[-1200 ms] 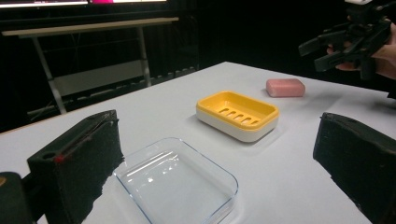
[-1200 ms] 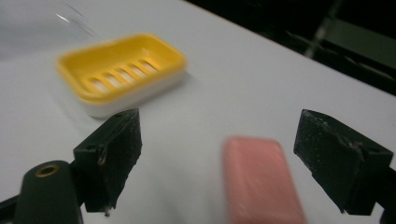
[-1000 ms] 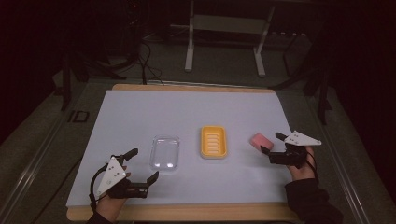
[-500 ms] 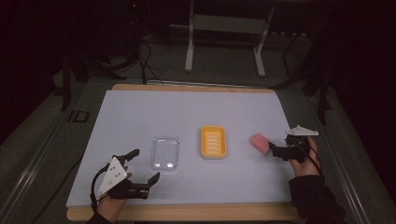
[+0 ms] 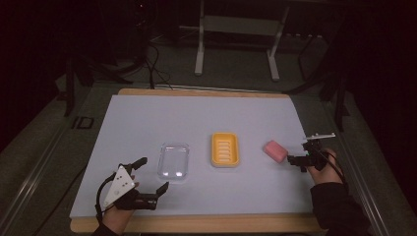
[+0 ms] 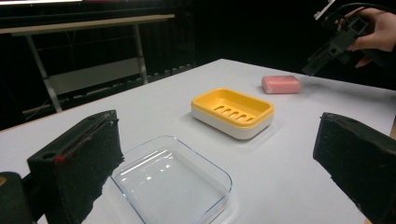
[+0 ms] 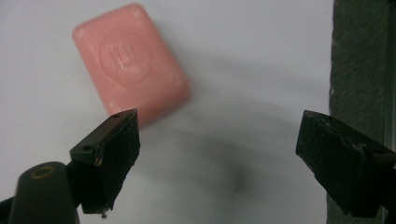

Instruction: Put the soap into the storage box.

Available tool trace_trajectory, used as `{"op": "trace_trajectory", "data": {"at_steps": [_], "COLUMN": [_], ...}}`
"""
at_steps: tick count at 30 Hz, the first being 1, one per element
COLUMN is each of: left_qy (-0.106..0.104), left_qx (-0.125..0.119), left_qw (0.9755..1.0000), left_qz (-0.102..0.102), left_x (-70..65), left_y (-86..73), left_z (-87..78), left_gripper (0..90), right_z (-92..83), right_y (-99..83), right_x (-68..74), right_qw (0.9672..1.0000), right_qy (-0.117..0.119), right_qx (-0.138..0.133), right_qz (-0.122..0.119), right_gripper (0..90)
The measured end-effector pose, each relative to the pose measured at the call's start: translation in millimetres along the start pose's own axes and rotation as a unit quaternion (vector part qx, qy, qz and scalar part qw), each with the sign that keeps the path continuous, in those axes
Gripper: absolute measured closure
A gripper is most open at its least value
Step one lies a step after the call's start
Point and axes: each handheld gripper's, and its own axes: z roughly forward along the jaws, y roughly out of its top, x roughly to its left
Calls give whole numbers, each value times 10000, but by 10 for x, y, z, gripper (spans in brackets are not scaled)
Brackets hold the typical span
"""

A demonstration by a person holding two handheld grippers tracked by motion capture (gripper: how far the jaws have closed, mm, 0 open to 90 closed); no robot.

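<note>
A pink soap bar [image 5: 275, 150] lies on the white table cover, right of a yellow soap dish [image 5: 225, 149]. A clear plastic tray [image 5: 173, 161] sits left of the dish. My right gripper [image 5: 294, 161] hovers just right of the soap, open and holding nothing. In the right gripper view the soap bar [image 7: 130, 63] lies ahead and left of the open right gripper [image 7: 217, 123], partly behind the left jaw. My left gripper [image 5: 153, 173] rests open near the front left. From the left gripper [image 6: 215, 135] I see the tray [image 6: 170, 184], dish [image 6: 232, 112], soap [image 6: 280, 84] and right gripper [image 6: 322, 58].
The white cover [image 5: 196, 118] has a wooden border along the table's front edge [image 5: 196, 223]. The cover's right edge [image 7: 359, 56] is close beside my right gripper. Metal stand legs [image 5: 199, 49] and cables stand on the dark floor beyond the table.
The right gripper has tipped its jaws downward beside the soap, its top plate rising. The left gripper and the three objects have stayed put.
</note>
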Motion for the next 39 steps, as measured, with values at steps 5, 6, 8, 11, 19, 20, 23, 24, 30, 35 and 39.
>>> {"op": "trace_trajectory", "data": {"at_steps": [5,6,8,11,19,20,23,24,30,35,39], "left_qy": [-4,-4,-3,0,0,-3,-2,-2,-2,-3,-6], "left_qx": [17,17,30,36,52,51,56,58,64,56,57], "left_qw": [10000,10000,10000,10000,10000,10000,10000,10000,10000,10000,10000], "left_qz": [23,23,41,40,44,42,45,43,40,33,39], "left_x": [-9,-9,-9,-11,-15,-15,-15,-15,-14,-17,-14], "left_y": [1,1,1,0,-1,0,0,0,-1,-1,-1], "left_z": [2,2,4,4,5,5,6,6,9,8,5], "left_gripper": [14,14,14,14,14,14,14,14,14,14,14], "right_z": [-58,-58,-83,-99,-104,-101,-83,-83,-53,-39,-28], "right_y": [20,20,31,44,38,37,21,21,-23,-42,-58], "right_x": [-34,-34,-39,-64,-92,-99,-128,-128,-157,-141,-126], "right_qw": [9976,9976,9961,9895,9742,9708,9605,9605,9417,9305,9257], "right_qy": [113,113,56,152,289,326,535,535,752,904,1015], "right_qx": [594,594,793,1336,2179,2317,2668,2668,3255,3549,3630], "right_qz": [335,335,396,529,508,519,580,580,413,21,-306], "right_gripper": [139,139,146,170,162,158,148,148,154,154,152]}}
